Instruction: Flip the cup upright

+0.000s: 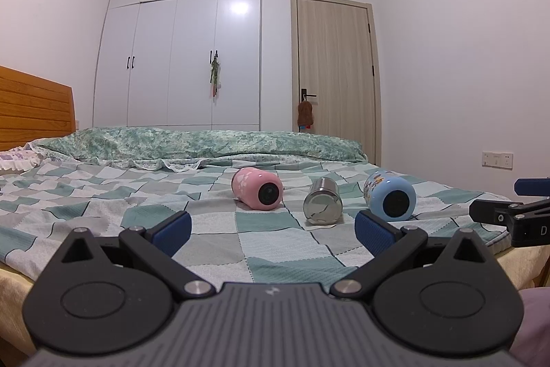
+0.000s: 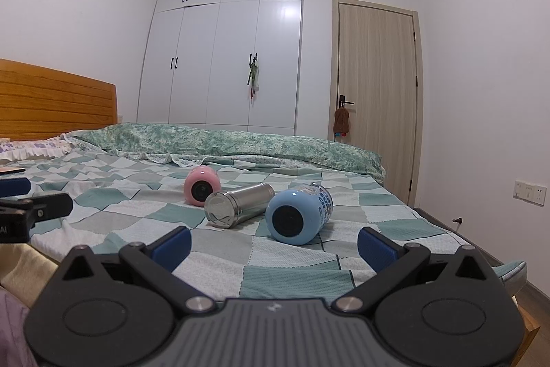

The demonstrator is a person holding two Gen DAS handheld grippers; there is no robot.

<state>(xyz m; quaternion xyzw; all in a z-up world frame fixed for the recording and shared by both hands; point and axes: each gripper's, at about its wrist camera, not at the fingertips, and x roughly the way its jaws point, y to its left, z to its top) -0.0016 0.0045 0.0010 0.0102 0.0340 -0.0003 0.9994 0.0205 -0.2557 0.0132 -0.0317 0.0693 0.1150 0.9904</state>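
Three cups are seen lying on their sides on the checked bedspread (image 2: 292,277), none yet stood up: a pink cup (image 2: 201,185), a steel cup (image 2: 239,205) and a blue cup (image 2: 298,216). From the right wrist view, the blue cup is found straight ahead of the right gripper (image 2: 274,245), near the gap between its blue pads (image 2: 374,248), with its base turned toward the camera and its long axis running away and slightly to the right. The steel cup lies just beside it on the left, its axis angled the same way; contact between the two cannot be told.

Both grippers are held spread wide and nothing is grasped by either. From the left wrist view, the left gripper (image 1: 273,229) is aimed nearer the pink cup (image 1: 257,189) and the steel cup (image 1: 323,202), while the blue cup (image 1: 390,195) sits off to its right.

The right hand is judged the nearer one for the blue cup (its body is lined up almost centrally). A grasp across the barrel would be called for, the fingers being closed across the long axis, before the cup is tipped onto its base.
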